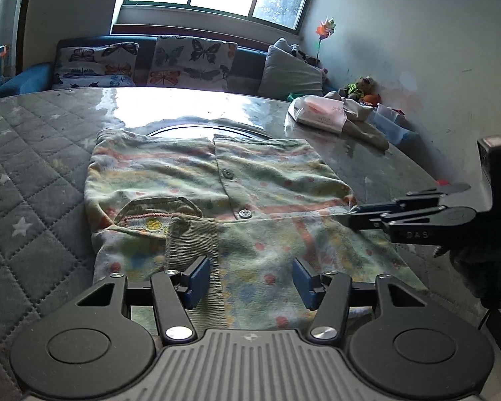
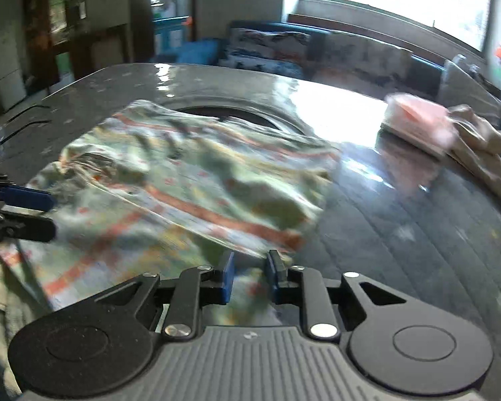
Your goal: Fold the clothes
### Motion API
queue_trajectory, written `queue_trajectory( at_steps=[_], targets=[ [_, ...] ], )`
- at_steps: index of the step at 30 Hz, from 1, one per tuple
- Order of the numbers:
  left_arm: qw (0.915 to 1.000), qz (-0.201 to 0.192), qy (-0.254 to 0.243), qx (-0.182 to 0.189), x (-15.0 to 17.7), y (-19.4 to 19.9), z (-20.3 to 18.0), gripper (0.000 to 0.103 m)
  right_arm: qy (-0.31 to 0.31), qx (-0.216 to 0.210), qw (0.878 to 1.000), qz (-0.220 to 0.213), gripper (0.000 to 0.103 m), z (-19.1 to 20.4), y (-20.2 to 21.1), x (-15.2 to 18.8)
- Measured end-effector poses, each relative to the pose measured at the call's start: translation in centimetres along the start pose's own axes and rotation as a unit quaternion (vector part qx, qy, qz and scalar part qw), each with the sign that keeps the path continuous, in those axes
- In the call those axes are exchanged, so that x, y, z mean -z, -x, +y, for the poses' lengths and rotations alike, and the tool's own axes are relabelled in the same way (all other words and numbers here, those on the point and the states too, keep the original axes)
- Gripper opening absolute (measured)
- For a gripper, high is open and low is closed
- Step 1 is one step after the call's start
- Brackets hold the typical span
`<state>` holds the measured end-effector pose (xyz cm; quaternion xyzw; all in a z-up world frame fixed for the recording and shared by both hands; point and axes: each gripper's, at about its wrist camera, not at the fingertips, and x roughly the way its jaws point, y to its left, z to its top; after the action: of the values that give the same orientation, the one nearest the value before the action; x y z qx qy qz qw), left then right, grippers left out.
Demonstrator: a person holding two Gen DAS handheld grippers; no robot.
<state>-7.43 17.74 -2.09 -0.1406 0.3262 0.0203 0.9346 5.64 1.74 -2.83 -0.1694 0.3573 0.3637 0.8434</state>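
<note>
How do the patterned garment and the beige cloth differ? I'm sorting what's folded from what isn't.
The patterned garment is multicoloured, with stripes, dots and buttons; the beige cloth is plain. The garment lies spread at the middle of the table, its near part doubled over, between both grippers; the beige cloth sits bunched at the far right edge beside a pink-and-white packet, with no gripper near. Both rest on the table.

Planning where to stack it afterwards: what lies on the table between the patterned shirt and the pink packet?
Only bare glossy table, in both wrist views, between the patterned shirt and the pink packet; a beige cloth lies beyond the packet.
</note>
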Motion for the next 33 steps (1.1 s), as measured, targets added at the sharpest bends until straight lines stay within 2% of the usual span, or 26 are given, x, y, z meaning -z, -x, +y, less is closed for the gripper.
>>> queue_trajectory(
  at_steps=[1,2,4,6,9,13,16,17,22,26,33],
  targets=[
    [1.0000,0.002,0.002,-0.002,0.0,0.0,0.2,0.057,-0.007,0.005,1.000,0.002,0.022,-0.4,0.2,0.3],
    [1.0000,0.002,0.003,0.000,0.0,0.1,0.2,0.057,-0.010,0.010,1.000,0.005,0.030,-0.8,0.4,0.5],
    [1.0000,-0.003,0.002,-0.002,-0.2,0.4,0.2,0.057,-0.023,0.017,1.000,0.002,0.031,-1.2,0.9,0.5],
    [0.9999,-0.014,0.002,0.002,-0.4,0.9,0.2,0.057,0.002,0.010,1.000,-0.023,0.031,-0.4,2.2,0.2],
    [0.9999,-0.012,0.004,0.001,-0.4,0.6,0.4,0.055,0.016,-0.021,0.999,-0.038,0.031,0.6,2.9,-0.1],
    [0.9999,0.005,0.004,-0.010,0.3,-0.1,0.6,0.053,0.036,-0.047,0.998,-0.025,0.036,2.0,2.5,0.5],
    [0.9999,0.007,0.003,-0.015,0.3,0.1,0.5,0.053,0.044,-0.046,0.998,-0.005,0.039,2.2,2.3,1.5],
    [0.9998,0.009,0.004,-0.016,0.2,0.2,0.5,0.053,0.046,-0.044,0.998,-0.008,0.043,2.4,2.8,1.6],
    [0.9999,0.007,-0.004,-0.014,0.4,1.4,-0.4,0.056,0.072,-0.055,0.995,-0.033,0.059,3.7,4.8,2.4],
    [0.9998,0.007,-0.011,-0.013,1.0,2.8,-1.4,0.060,0.087,-0.063,0.994,-0.015,0.060,4.7,4.5,3.9],
    [0.9994,0.025,-0.008,-0.024,2.7,5.7,-2.8,0.068,0.105,-0.051,0.993,-0.034,0.071,5.2,6.5,4.9]
  ],
)
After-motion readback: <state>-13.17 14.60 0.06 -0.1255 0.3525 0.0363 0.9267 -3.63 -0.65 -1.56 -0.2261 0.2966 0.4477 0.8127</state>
